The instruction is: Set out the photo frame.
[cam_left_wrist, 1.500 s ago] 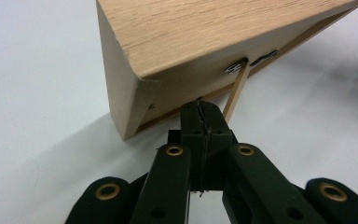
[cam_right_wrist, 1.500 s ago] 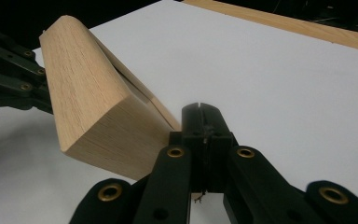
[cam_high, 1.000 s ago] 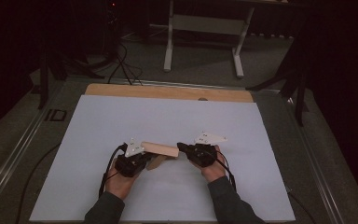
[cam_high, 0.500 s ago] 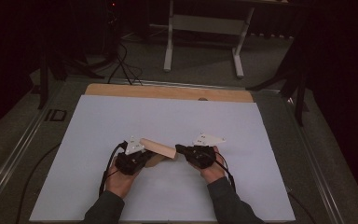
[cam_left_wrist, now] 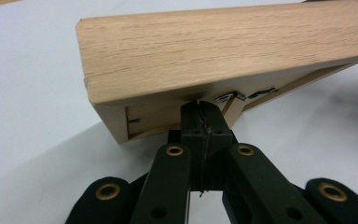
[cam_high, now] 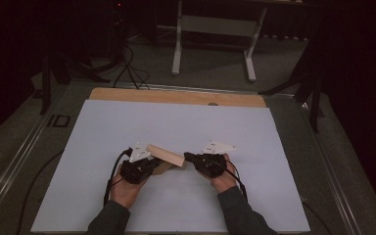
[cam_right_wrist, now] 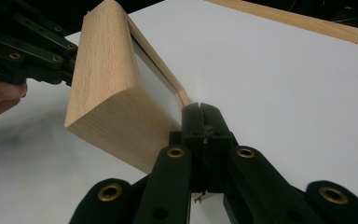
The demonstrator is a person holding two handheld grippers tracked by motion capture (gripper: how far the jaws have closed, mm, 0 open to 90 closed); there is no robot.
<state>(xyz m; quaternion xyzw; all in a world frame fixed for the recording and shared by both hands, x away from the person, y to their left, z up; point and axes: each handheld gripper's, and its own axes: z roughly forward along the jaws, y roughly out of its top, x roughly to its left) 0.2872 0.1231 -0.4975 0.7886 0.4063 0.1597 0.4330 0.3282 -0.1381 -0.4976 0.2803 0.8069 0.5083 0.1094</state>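
on the white table sheet (cam_high: 186,127), a wooden frame (cam_high: 165,155) runs left to right, tilted; left gripper (cam_high: 152,165) and right gripper (cam_high: 190,157) pinch its rims.

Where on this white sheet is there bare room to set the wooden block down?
The white sheet lies bare between the grippers and the table's wooden strip, and along both side edges. It is crowded only near the front middle, where the left gripper and right gripper meet the wooden block.

Pale, fine-grained wooden box (cam_high: 165,155); black tongs (cam_left_wrist: 200,109) with brass rivets; white tabletop (cam_high: 186,127).
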